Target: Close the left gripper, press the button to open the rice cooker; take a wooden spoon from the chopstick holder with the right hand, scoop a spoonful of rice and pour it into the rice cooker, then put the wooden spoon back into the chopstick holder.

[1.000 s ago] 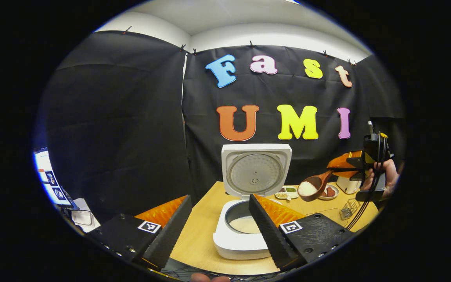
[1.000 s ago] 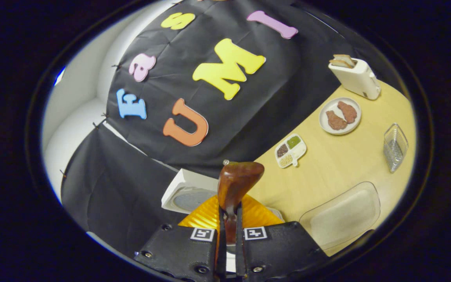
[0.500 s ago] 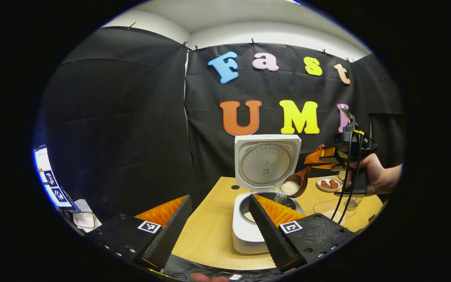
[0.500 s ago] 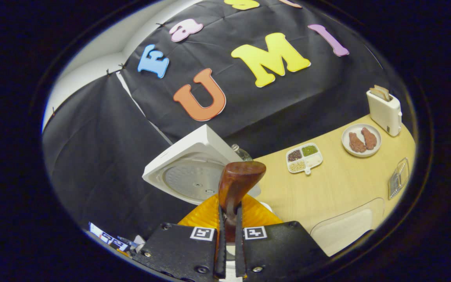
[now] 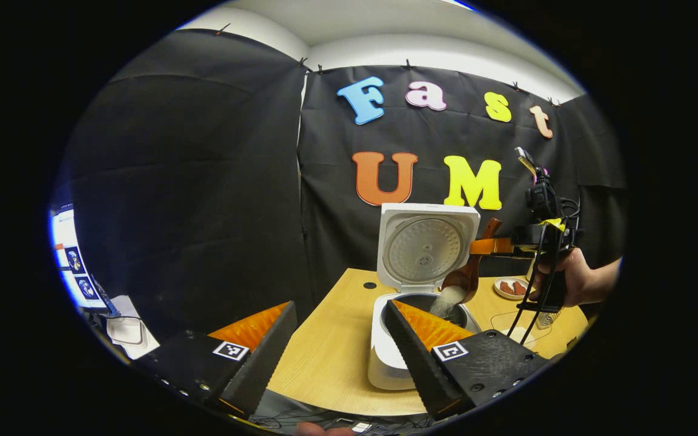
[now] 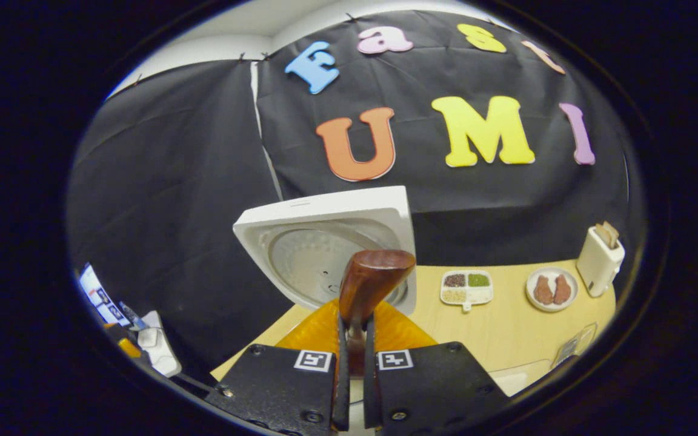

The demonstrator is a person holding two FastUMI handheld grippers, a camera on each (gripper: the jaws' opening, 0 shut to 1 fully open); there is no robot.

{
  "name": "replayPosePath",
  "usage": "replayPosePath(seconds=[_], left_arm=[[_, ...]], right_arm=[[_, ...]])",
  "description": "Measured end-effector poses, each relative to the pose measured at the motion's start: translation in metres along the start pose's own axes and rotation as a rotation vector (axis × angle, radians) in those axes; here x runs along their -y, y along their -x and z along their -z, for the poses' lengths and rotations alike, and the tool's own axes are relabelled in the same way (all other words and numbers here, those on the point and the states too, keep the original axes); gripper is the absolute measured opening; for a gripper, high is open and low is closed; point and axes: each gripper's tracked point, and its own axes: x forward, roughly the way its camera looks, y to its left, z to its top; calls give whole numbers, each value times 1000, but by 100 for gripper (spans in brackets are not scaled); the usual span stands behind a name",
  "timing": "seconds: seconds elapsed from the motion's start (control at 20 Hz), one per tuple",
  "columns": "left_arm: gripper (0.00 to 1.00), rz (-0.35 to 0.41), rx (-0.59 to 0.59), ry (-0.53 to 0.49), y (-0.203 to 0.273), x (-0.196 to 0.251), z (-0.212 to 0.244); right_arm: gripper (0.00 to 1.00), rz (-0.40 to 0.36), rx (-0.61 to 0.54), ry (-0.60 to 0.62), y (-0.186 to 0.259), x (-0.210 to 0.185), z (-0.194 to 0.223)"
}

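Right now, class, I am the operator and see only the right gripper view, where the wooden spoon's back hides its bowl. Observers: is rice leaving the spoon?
Observer: Yes. In the left gripper view the wooden spoon is tipped and rice streams from it.
Operator: Where does it land?
Observer: Inside the open rice cooker, within its pot's rim.
Operator: And the left gripper?
Observer: The left gripper is open, holding nothing, on the cooker's near side.
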Motion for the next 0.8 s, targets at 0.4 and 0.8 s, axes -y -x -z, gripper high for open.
replayPosePath(seconds=[0.4,0.8], left_arm=[[95,-27,12,2,11,-6,-1],[95,-60,2,12,26,-12,-1]], right_arm=[[14,1,102,336,12,-25,-14],[14,-8,137,393,17,-29,-16]])
